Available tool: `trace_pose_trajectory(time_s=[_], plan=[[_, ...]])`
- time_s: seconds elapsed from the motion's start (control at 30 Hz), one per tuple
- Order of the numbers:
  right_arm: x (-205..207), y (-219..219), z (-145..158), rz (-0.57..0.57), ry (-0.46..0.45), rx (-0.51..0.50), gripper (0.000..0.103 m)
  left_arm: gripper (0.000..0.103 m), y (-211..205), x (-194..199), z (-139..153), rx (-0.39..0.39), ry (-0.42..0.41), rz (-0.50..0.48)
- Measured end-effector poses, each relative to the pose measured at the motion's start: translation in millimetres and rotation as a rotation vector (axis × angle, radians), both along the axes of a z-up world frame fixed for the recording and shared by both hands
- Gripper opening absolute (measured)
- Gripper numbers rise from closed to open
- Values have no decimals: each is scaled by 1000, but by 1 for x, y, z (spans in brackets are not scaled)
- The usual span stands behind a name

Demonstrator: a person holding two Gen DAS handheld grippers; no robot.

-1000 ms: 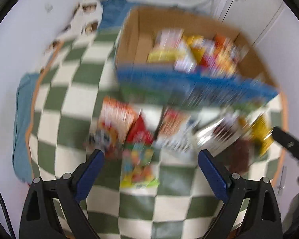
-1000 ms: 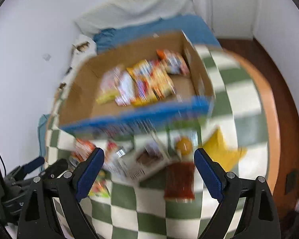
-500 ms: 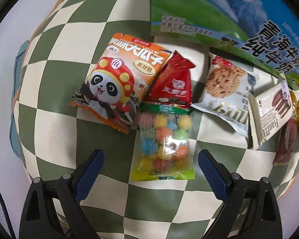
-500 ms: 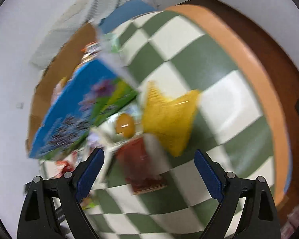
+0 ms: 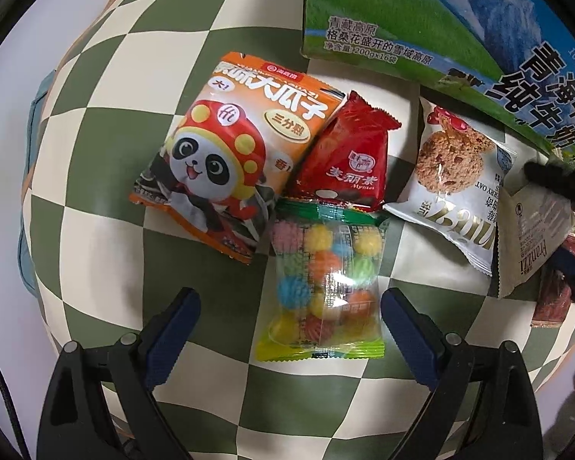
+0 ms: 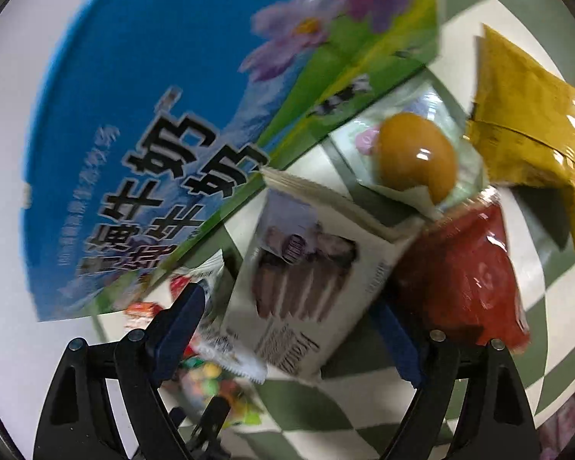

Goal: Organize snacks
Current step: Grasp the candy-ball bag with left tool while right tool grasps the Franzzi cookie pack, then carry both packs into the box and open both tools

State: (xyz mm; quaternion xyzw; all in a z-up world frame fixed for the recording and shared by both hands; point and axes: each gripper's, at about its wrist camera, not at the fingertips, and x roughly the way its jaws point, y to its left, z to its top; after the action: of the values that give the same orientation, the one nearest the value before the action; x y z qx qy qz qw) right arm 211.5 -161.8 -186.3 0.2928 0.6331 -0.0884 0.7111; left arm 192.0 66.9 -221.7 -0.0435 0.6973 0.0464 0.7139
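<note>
Both grippers lower; eight snack packets [image 5: 322, 280].

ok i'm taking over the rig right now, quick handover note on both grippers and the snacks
Left gripper: open, straddling the lower end of the candy ball bag, pads not on it.
Right gripper: jaws just been closing around the white wafer pack; blurred, so a firm grip is unconfirmed.
On the checkered cloth in front of the milk carton box: panda seed bag, red packet, oat cookie pack, egg pack, yellow packet, red jelly pack.
Done: nothing lifted in these views.
Left: all eight snacks.
</note>
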Motion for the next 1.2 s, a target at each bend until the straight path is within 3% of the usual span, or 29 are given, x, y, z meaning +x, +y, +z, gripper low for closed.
trace_pose_trajectory(time_s=[0.03, 0.13, 0.3, 0.43, 0.47, 0.5, 0.57, 0.7, 0.87, 1.07, 1.2], plan=[[2, 5, -1, 37, 10, -44, 74, 97, -1, -1, -1, 0, 2, -3], [7, 19, 2, 181, -10, -100, 70, 97, -3, -3, 1, -16, 2, -11], [-18, 43, 7, 522, 11, -237, 66, 97, -10, 3, -8, -28, 26, -61], [-37, 50, 6, 657, 37, -298, 61, 95, -20, 12, -23, -65, 66, -73], [-40, 51, 5, 673, 40, -304, 61, 84, -19, 14, -25, -78, 59, -58], [-43, 52, 4, 688, 46, -311, 61, 64, -18, 14, -26, -79, 53, -54], [-50, 53, 2, 711, 46, -330, 61, 50, -19, 12, -24, -67, 47, -71], [-66, 65, -1, 766, 54, -320, 60, 48, -21, -12, -17, -62, 44, -112], [-105, 61, -8, 804, 91, -259, 59, 48, -30, -60, -29, -86, 105, -125], [-93, 32, -14, 587, 71, -159, 62, 50, -31, -52, -45, -77, 119, -65], [-80, 26, -24, 515, 64, -163, 64, 50, -32, -47, -49, -68, 115, -67]])
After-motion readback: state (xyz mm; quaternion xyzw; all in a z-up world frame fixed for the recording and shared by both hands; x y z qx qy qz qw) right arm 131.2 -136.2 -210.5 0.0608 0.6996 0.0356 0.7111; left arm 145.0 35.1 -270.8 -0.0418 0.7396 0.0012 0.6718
